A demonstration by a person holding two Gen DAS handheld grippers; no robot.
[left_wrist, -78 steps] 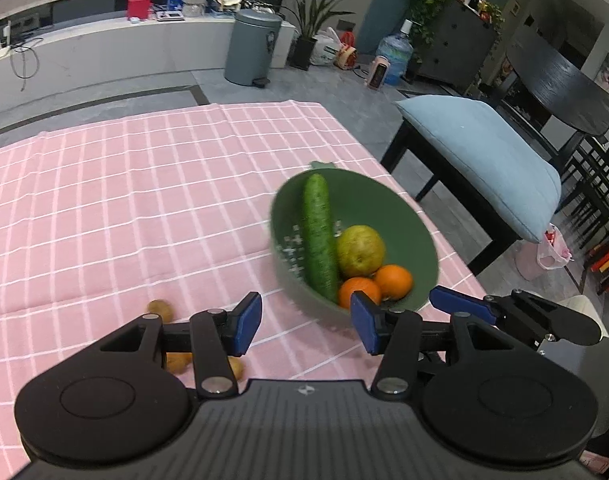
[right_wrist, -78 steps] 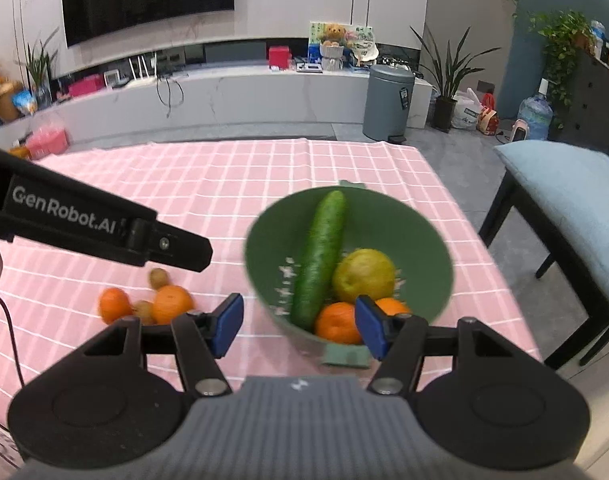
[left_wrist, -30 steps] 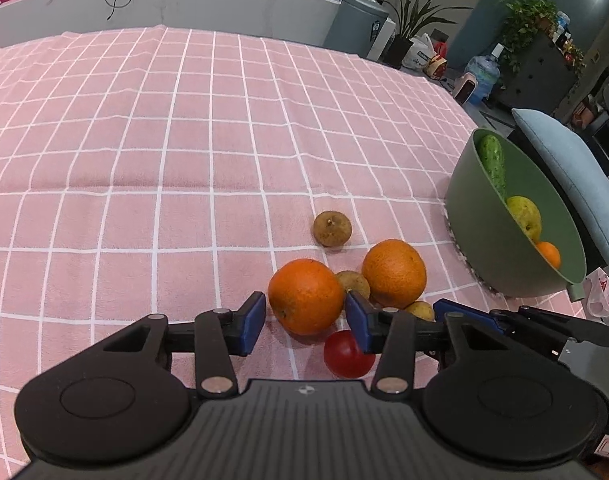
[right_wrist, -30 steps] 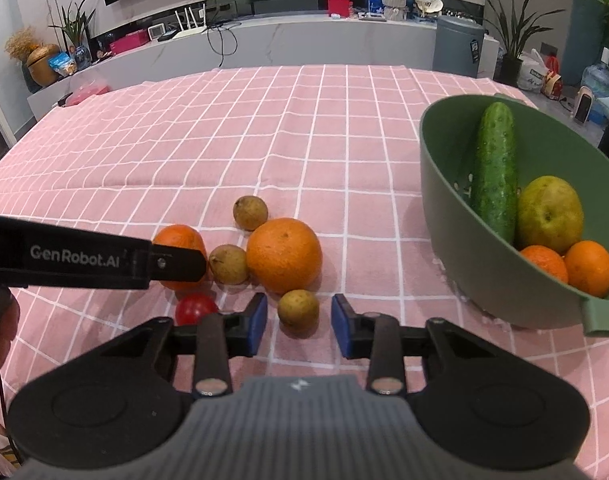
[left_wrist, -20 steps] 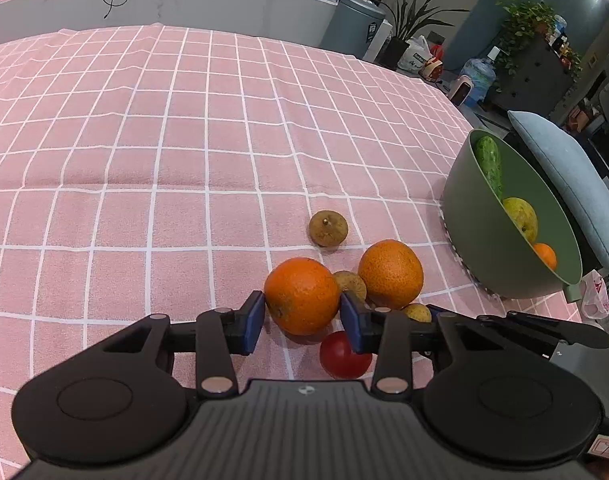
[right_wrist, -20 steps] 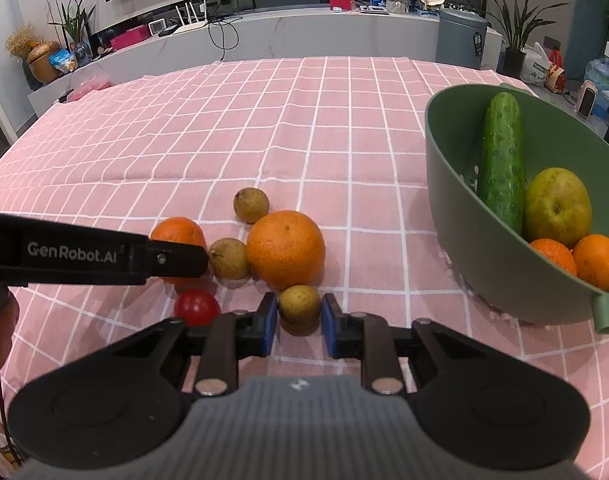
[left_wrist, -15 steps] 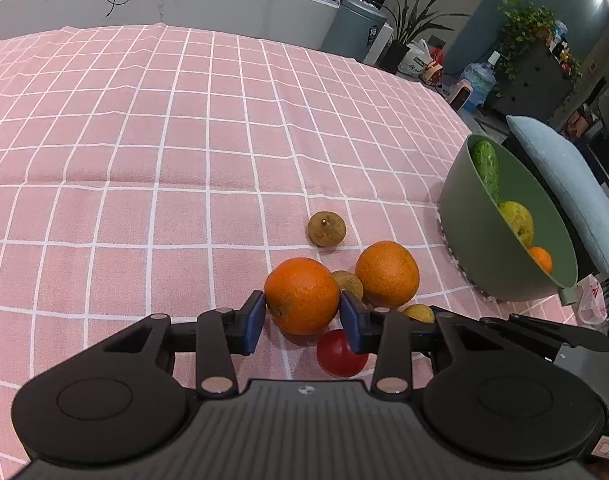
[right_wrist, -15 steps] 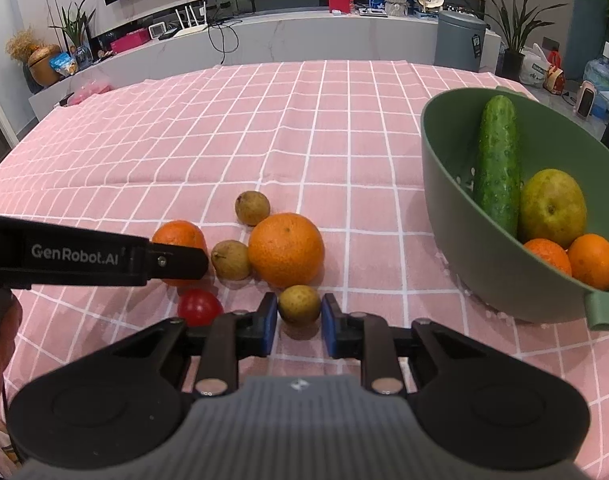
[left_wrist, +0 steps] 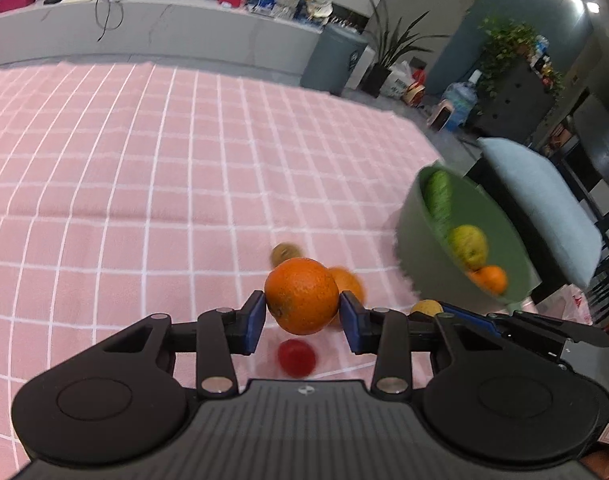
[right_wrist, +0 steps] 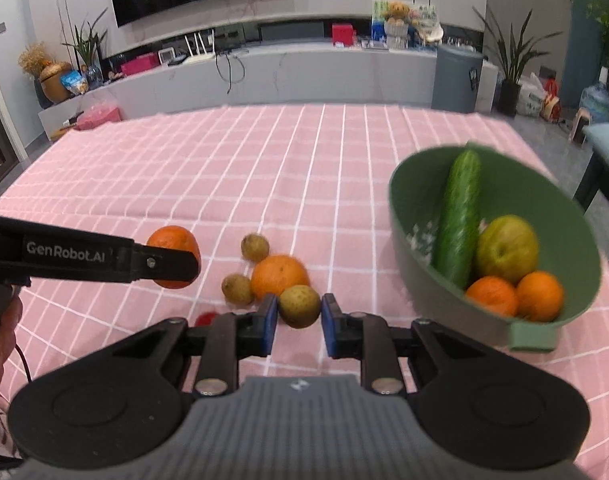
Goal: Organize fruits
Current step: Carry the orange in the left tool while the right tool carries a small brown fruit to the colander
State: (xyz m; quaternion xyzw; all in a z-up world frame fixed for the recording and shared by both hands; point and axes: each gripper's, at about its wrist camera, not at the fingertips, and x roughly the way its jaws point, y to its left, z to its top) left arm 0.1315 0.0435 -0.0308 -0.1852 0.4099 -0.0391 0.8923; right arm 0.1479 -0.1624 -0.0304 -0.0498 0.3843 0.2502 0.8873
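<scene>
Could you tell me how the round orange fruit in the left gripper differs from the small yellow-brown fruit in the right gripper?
The round orange fruit is bright orange; the small yellow-brown fruit is dull and speckled. The orange is clearly bigger, bulging past the left gripper's pads, while the brown fruit fits between the right gripper's. Both are round and clamped.

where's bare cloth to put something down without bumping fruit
The pink cloth is bare left of and beyond the loose fruit, out to its far edge. It's crowded around the orange, two brown fruits and tomato, and inside the green bowl.
</scene>
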